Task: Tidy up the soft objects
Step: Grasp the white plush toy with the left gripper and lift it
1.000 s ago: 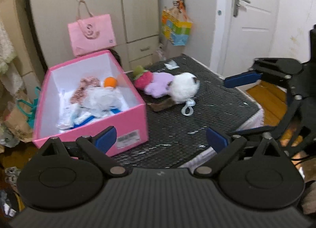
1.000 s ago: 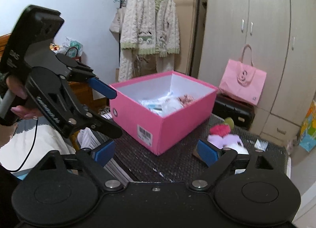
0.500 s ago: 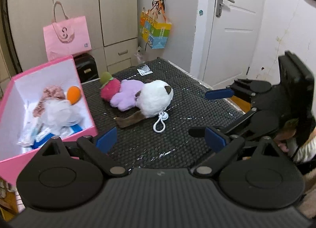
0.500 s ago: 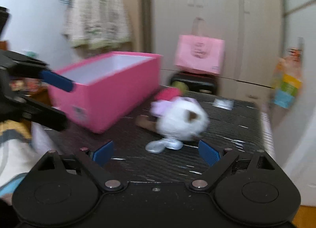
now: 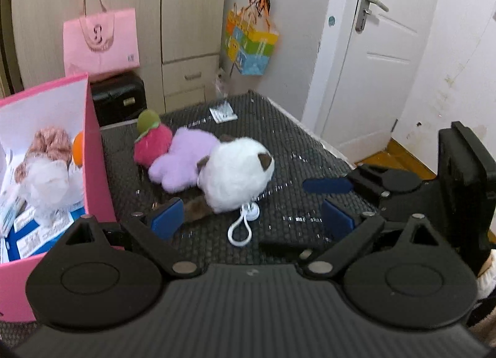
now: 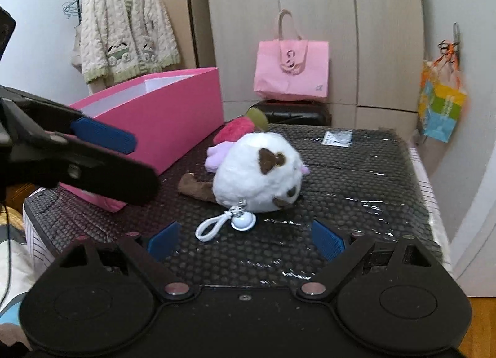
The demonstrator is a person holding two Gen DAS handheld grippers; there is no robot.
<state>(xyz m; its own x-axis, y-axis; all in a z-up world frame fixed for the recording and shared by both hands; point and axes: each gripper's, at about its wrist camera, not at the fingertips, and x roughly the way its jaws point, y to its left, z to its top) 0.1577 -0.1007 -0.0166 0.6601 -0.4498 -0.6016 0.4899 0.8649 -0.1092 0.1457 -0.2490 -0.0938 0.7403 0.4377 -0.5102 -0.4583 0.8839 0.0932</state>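
A round white plush cat [image 5: 236, 176] [image 6: 259, 173] with brown ears, a brown tail and a white keyring loop [image 6: 214, 227] lies on the black mat. Behind it lie a purple plush [image 5: 183, 161] and a red strawberry plush [image 5: 152, 144] with a green top. An open pink box [image 5: 94, 153] [image 6: 173, 113] at the left holds soft items. My left gripper [image 5: 251, 223] is open and empty, just short of the cat. My right gripper [image 6: 245, 238] is open and empty, facing the cat from the other side; it also shows in the left wrist view [image 5: 328, 186].
The black textured mat [image 6: 356, 178] covers a bed or table whose right edge drops to the floor. A small white packet [image 5: 223, 113] lies at the far end. A pink bag [image 6: 291, 69], a black case, wardrobes, a hanging colourful bag [image 5: 249, 45] and a white door stand beyond.
Both grippers have swung from the pink box towards the plush toys and come closer to the white cat. Both stay open. The toys have not moved.
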